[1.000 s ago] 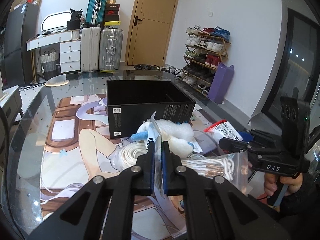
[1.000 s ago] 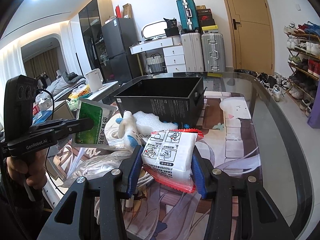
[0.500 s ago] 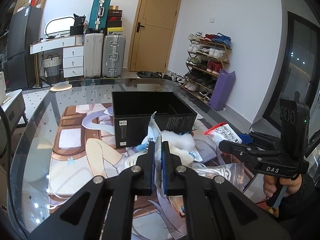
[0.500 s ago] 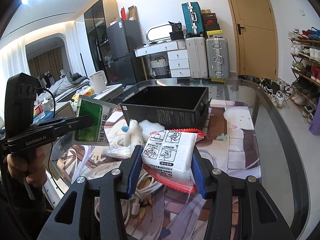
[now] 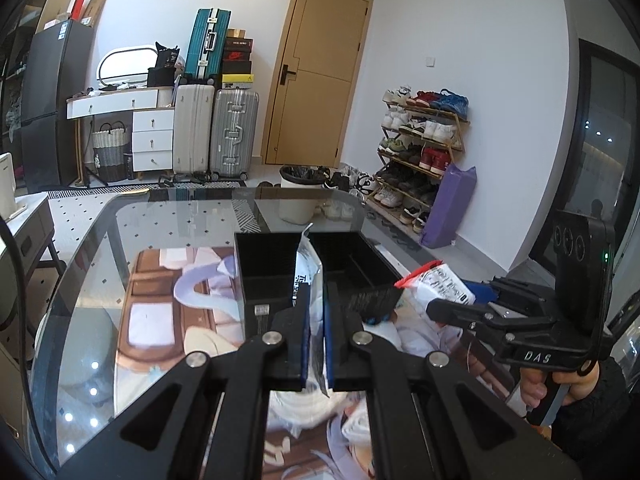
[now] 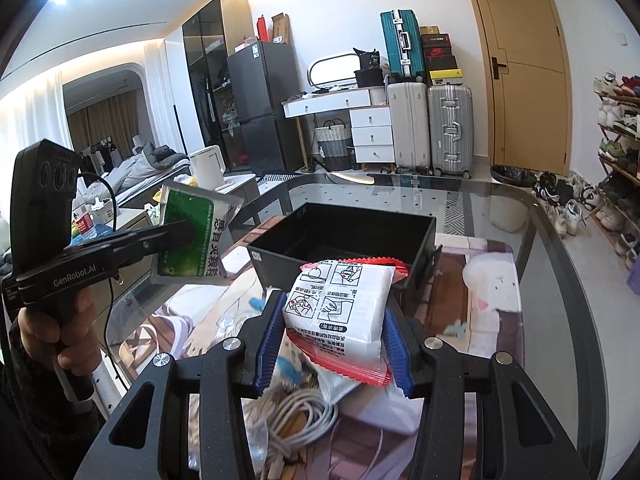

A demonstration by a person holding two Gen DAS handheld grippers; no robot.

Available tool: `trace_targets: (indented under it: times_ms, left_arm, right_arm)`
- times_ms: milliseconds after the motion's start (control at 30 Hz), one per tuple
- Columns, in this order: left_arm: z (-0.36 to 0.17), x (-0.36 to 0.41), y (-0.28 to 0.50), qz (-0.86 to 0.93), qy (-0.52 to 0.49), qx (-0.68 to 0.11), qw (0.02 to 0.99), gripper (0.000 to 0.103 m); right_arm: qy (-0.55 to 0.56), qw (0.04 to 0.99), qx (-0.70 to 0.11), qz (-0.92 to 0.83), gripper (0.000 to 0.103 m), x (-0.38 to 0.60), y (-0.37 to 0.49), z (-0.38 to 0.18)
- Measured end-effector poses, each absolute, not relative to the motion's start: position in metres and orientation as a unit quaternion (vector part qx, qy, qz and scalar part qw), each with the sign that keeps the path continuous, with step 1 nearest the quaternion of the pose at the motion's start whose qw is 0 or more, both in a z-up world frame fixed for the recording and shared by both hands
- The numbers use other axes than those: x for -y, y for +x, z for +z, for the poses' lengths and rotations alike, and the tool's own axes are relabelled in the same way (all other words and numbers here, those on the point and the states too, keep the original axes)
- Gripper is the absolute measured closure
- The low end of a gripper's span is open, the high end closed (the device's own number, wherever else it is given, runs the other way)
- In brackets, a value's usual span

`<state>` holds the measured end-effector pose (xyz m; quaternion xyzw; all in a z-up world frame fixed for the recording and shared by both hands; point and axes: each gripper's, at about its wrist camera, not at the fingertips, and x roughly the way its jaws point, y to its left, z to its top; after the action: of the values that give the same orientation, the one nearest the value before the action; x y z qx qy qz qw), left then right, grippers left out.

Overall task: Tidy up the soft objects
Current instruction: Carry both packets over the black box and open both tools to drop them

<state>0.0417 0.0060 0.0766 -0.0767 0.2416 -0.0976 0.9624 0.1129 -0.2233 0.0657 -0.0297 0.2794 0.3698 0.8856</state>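
My left gripper (image 5: 316, 308) is shut on a flat green and white sachet (image 5: 308, 264), held edge-on above the table; from the right wrist view the sachet (image 6: 196, 236) shows its green face in the left gripper (image 6: 188, 232). My right gripper (image 6: 334, 328) is shut on a white packet with red edges (image 6: 340, 308); this packet (image 5: 440, 284) also shows in the left wrist view. An open black box (image 5: 280, 264) stands on the table ahead of both grippers; it also shows in the right wrist view (image 6: 348, 236).
The glass table (image 6: 540, 280) carries a printed mat (image 5: 160, 320). A coil of white cord (image 6: 296, 412) in a clear bag and other soft items lie below my right gripper. Suitcases (image 5: 216, 132), a door and a shoe rack (image 5: 420, 148) stand beyond the table.
Both grippers have risen above the table with their packets. The black box now sits lower and farther in both views, and the pile of soft items has dropped below the fingers.
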Motion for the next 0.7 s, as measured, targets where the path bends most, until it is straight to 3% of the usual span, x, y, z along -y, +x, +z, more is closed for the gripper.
trace_targets:
  times_ms: [700]
  left_arm:
    - [0.076,-0.007,0.126,-0.082,-0.057,-0.247,0.964,0.101]
  right_arm:
    - [-0.035,0.88,-0.287,0.376,0.056,0.182,0.187,0.074]
